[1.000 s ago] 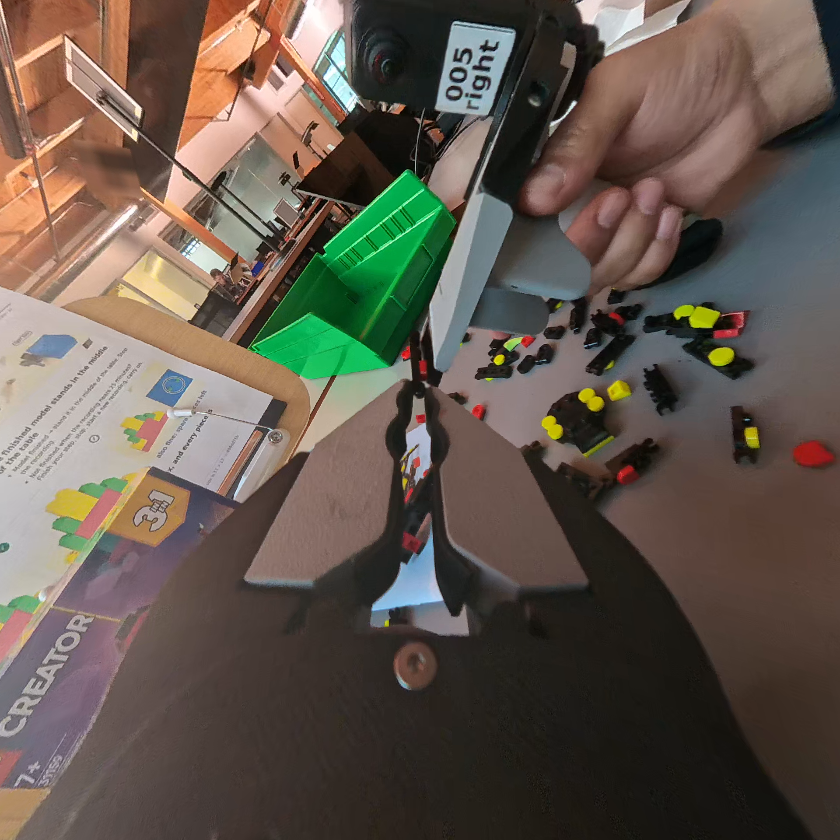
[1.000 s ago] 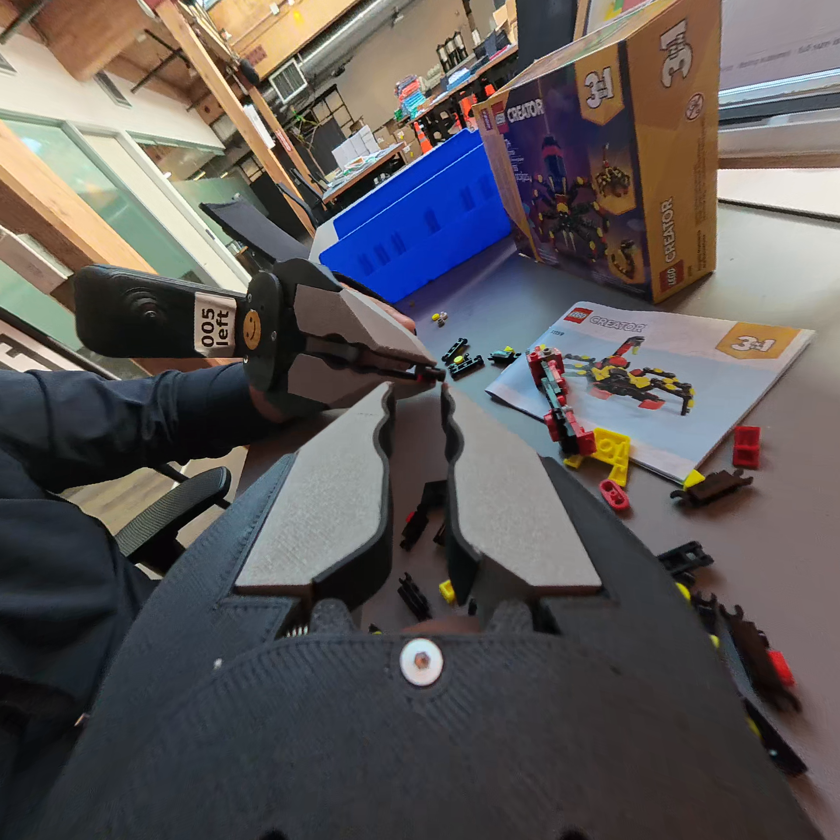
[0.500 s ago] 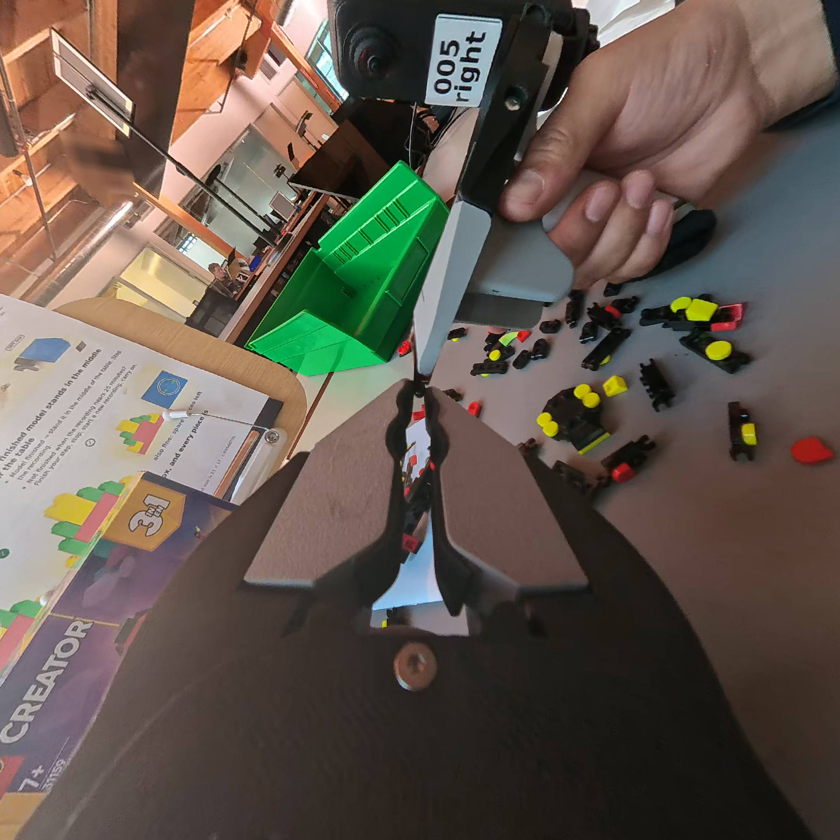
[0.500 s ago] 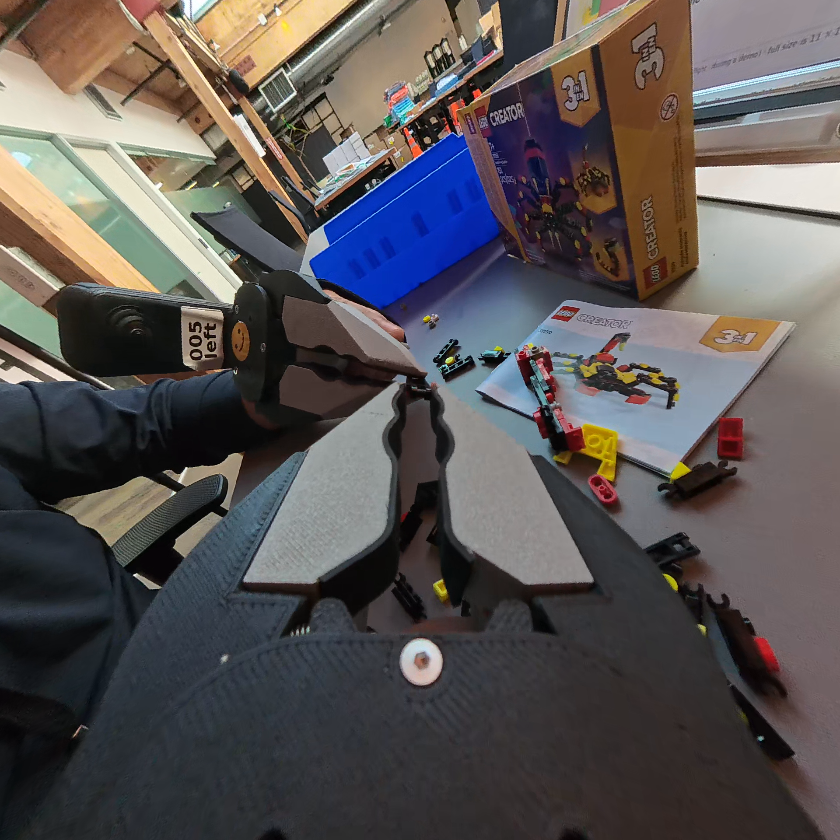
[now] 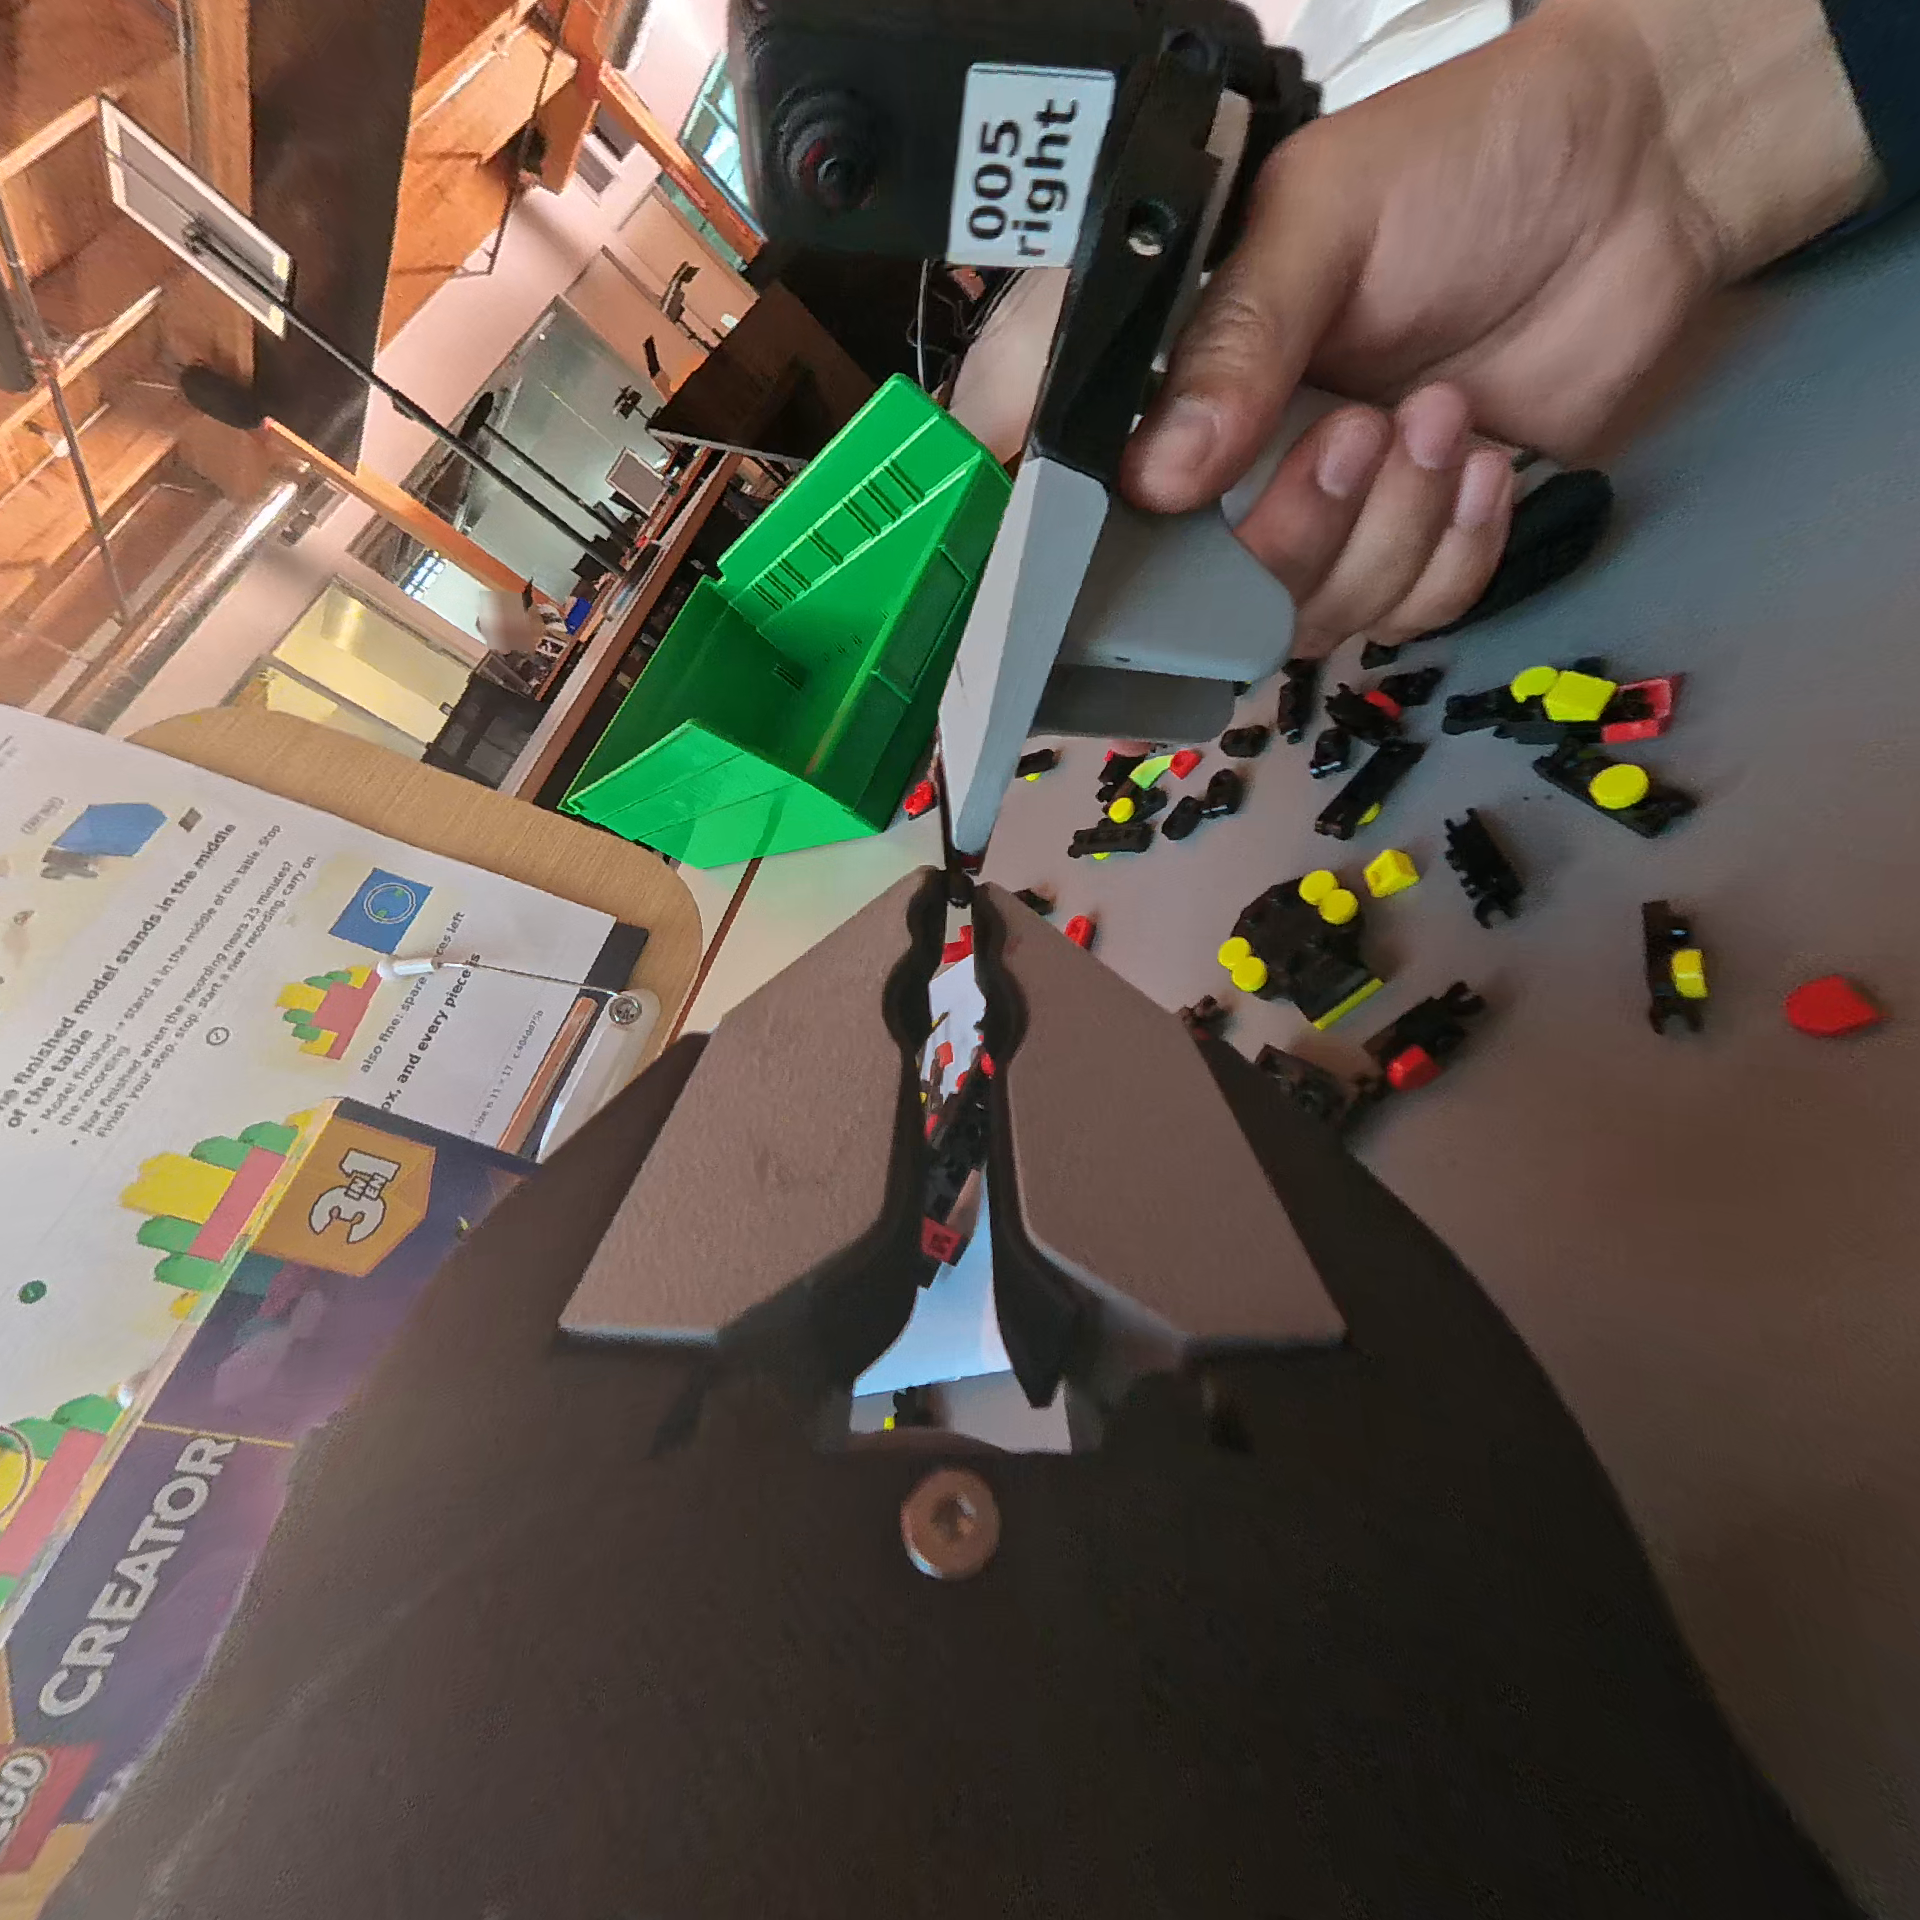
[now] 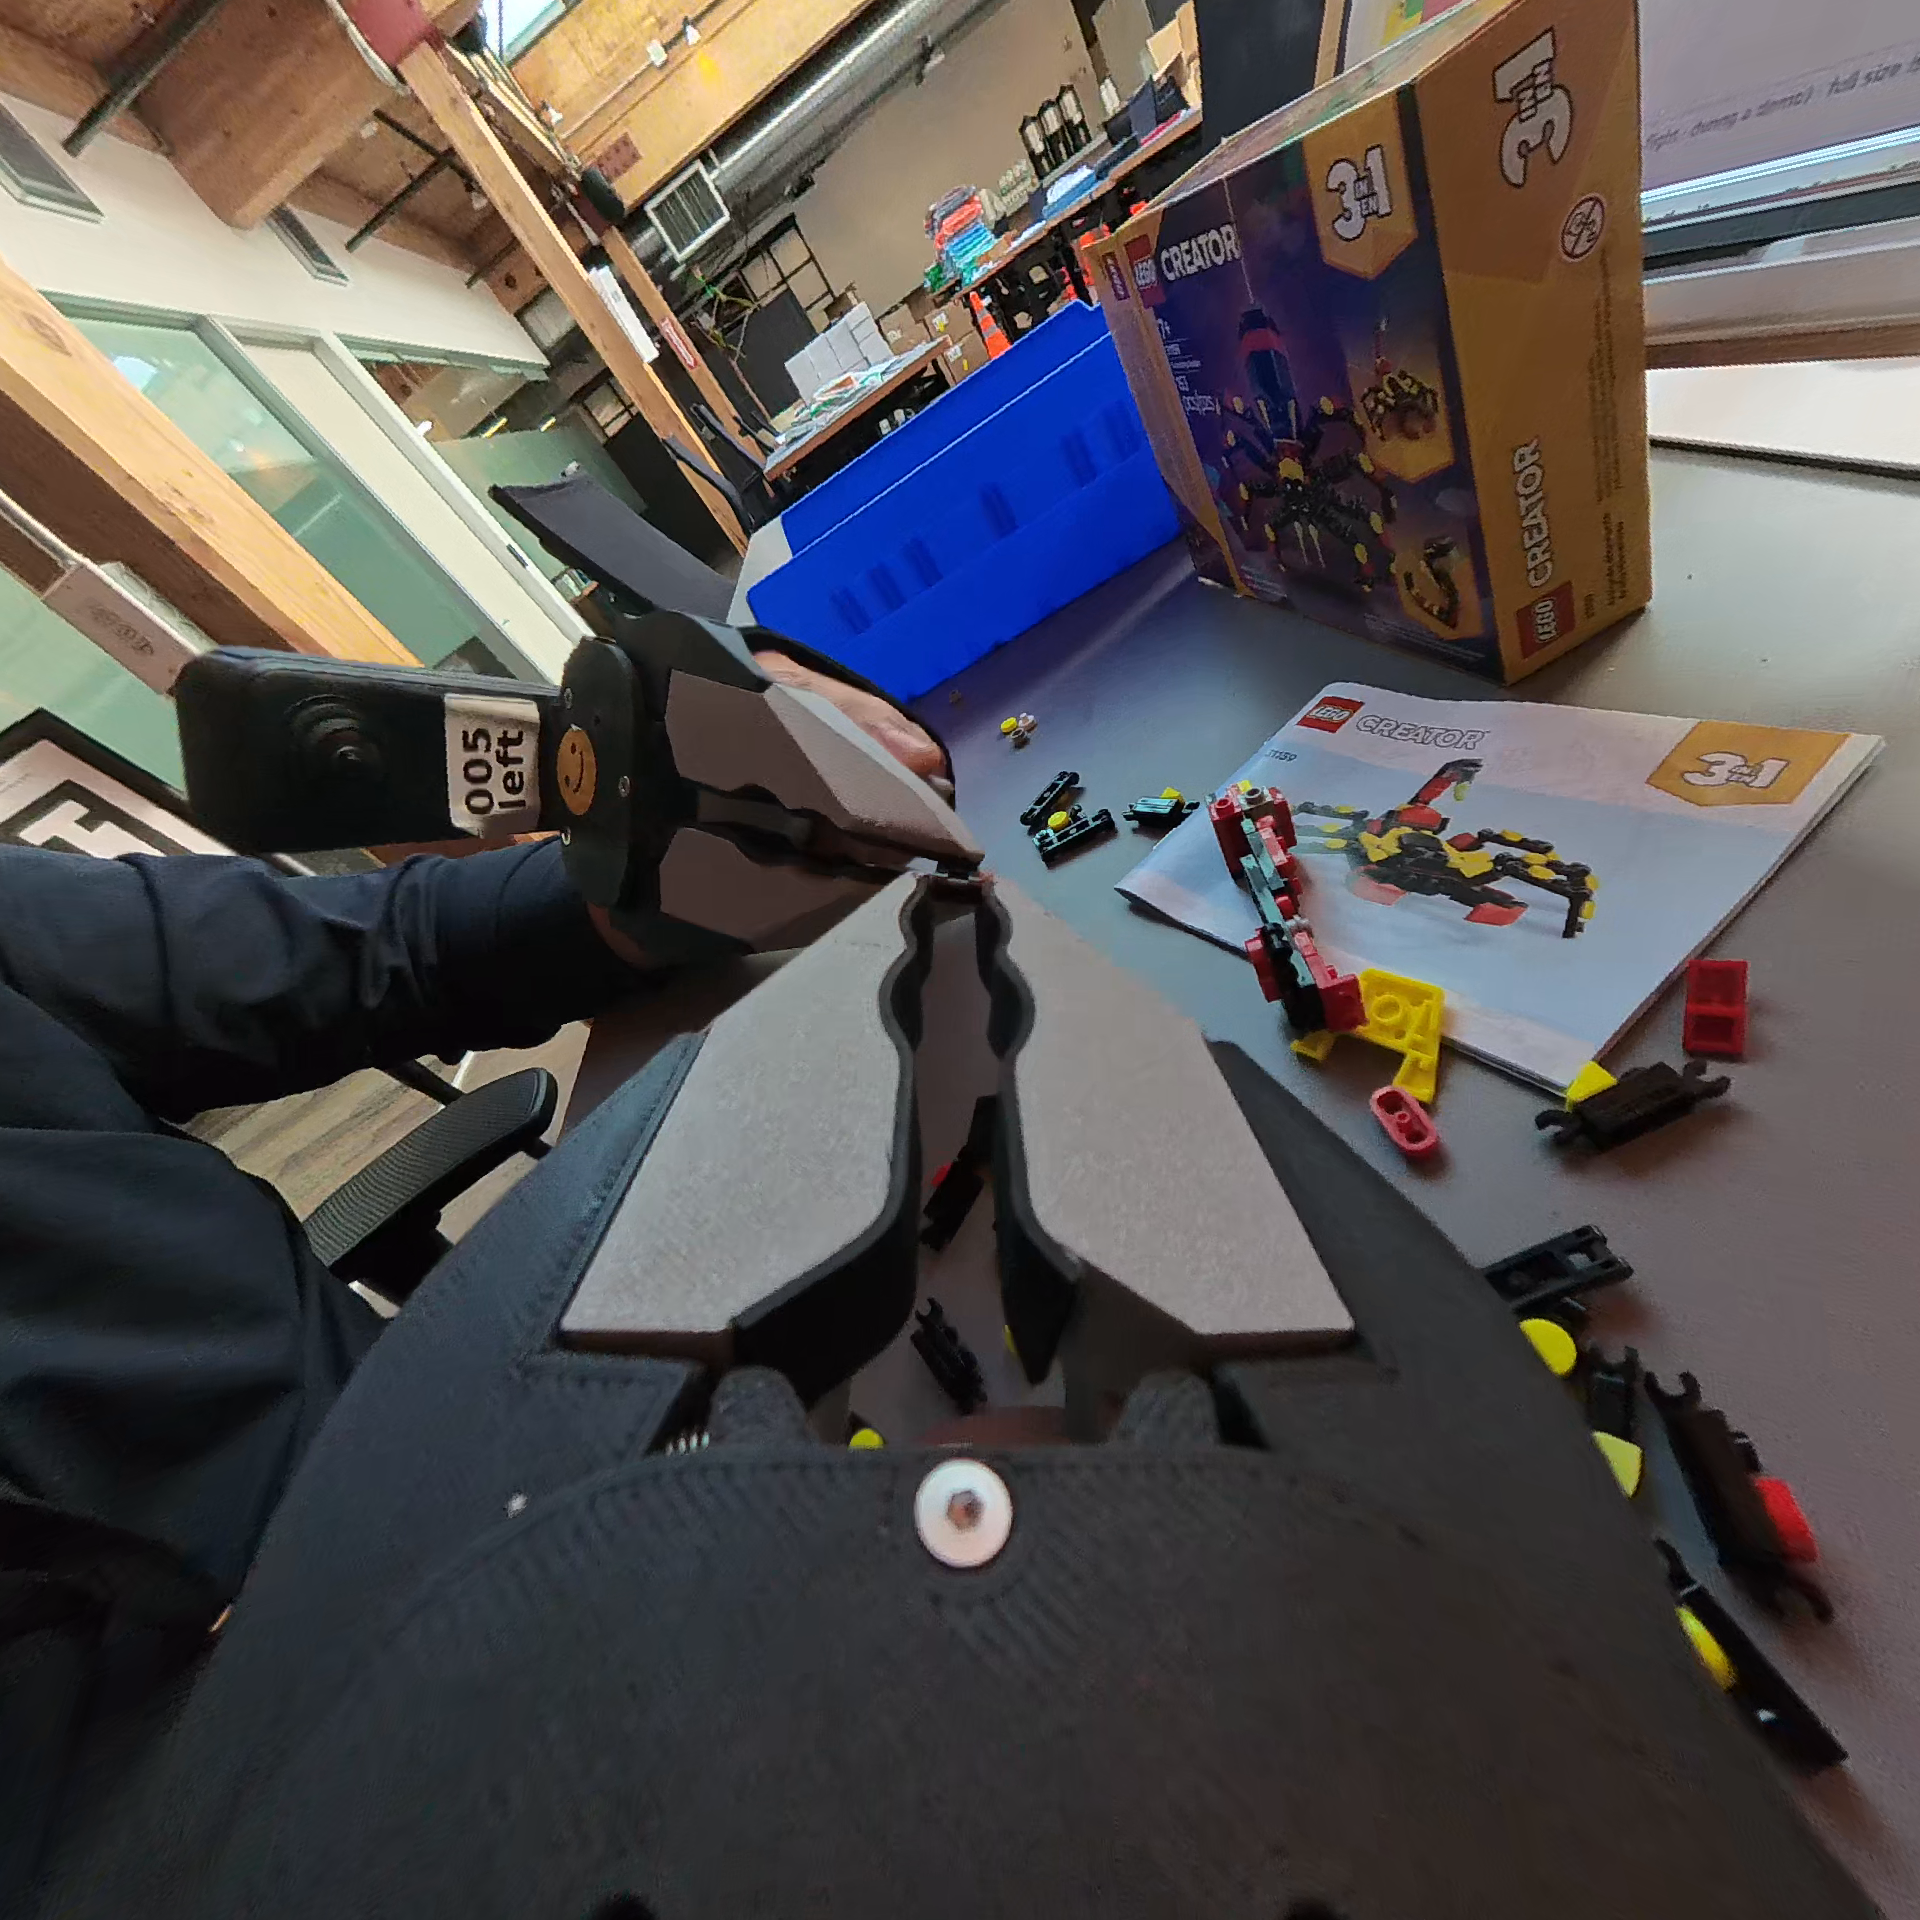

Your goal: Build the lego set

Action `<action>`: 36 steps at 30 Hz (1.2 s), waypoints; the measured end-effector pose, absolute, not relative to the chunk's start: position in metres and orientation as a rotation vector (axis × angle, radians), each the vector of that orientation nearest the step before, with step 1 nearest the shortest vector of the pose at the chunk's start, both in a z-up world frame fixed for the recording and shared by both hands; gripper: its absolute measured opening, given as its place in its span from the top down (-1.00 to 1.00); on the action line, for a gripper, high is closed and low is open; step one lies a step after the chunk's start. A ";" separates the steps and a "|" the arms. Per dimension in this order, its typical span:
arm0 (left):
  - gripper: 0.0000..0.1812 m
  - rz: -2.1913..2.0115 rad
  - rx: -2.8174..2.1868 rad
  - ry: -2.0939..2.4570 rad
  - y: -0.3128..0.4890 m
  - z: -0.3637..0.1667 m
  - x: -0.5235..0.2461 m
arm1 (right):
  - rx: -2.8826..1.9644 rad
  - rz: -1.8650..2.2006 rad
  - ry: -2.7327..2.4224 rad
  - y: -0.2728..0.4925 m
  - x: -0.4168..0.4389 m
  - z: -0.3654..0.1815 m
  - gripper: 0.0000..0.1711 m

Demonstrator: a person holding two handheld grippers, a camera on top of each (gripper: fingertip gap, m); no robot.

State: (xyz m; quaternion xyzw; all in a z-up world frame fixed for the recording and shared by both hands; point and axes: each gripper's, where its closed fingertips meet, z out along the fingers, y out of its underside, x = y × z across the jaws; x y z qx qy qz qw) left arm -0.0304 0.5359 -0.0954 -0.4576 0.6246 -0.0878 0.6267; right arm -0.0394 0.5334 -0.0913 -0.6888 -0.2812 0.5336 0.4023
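Bins: green bin (image 5: 831, 665) and blue bin (image 6: 977, 551) are showing no contents; both hand-held grippers (image 5: 958, 891) (image 6: 954, 885) are pinching one small dark piece (image 6: 951, 879) beside the booklet (image 6: 1621, 831).

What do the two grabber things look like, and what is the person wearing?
Both grippers, left and right, have flat grey fingers with wavy black edges on black bodies. Each carries a white sticker; the left also has a yellow smiley. The sleeve is dark navy.

Bin (image 5: 790, 665) bright green; 2nd bin (image 6: 966, 561) blue; box (image 6: 1455, 416) purple/yellow; loose bricks (image 5: 1455, 831) blk, yellow, red.
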 end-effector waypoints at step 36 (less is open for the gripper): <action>0.96 0.005 -0.832 1.492 0.528 -0.099 -0.024 | -1.779 1.234 -0.883 0.520 -0.037 -0.095 0.94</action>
